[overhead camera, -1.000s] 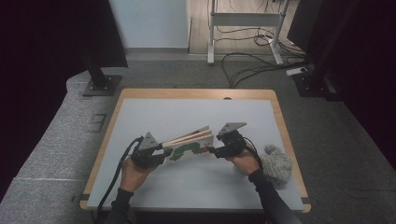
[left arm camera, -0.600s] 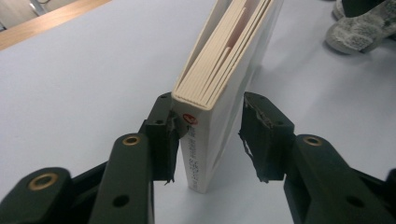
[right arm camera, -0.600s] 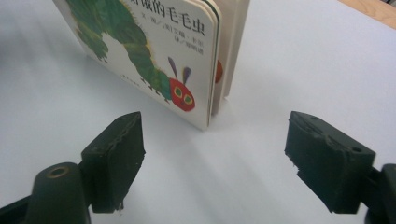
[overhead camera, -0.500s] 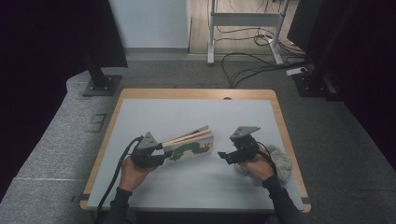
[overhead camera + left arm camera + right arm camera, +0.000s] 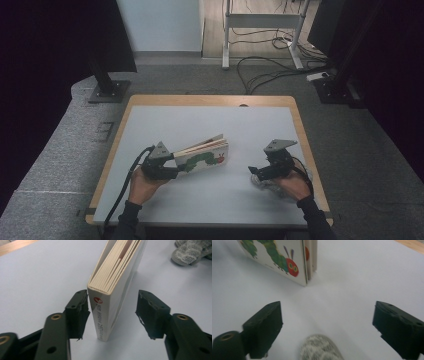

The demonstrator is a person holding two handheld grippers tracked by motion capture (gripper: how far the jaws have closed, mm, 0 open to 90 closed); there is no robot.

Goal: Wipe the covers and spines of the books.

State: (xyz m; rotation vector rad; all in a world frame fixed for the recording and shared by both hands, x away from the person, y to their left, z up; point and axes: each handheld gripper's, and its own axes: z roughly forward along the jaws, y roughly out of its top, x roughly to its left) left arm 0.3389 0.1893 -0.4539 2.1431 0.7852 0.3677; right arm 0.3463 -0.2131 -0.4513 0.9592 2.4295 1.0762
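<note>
A board book [image 5: 205,155] with a green caterpillar on its cover stands on edge on the table [image 5: 200,120], pages slightly fanned. My left gripper [image 5: 172,167] is at its spine end. In the left gripper view the spine [image 5: 105,312] stands between the jaws of the left gripper [image 5: 112,302]. They have just been opening; one jaw is close beside the spine and the other is well apart from it. My right gripper [image 5: 256,172] is to the right of the book, clear of it. Its jaws [image 5: 328,307] have just been opening and stand wide, with nothing gripped between them.
A grey fuzzy plush [image 5: 319,348] lies just under the right gripper, also seen as the grey plush [image 5: 192,251] beyond the book. The table has a wooden rim [image 5: 210,99]. Cables and stands [image 5: 107,90] sit on the floor behind.
The right gripper let go of the book's far end and moved right, over the grey plush, jaws widening. The left gripper stayed put and its jaws spread from the spine.
</note>
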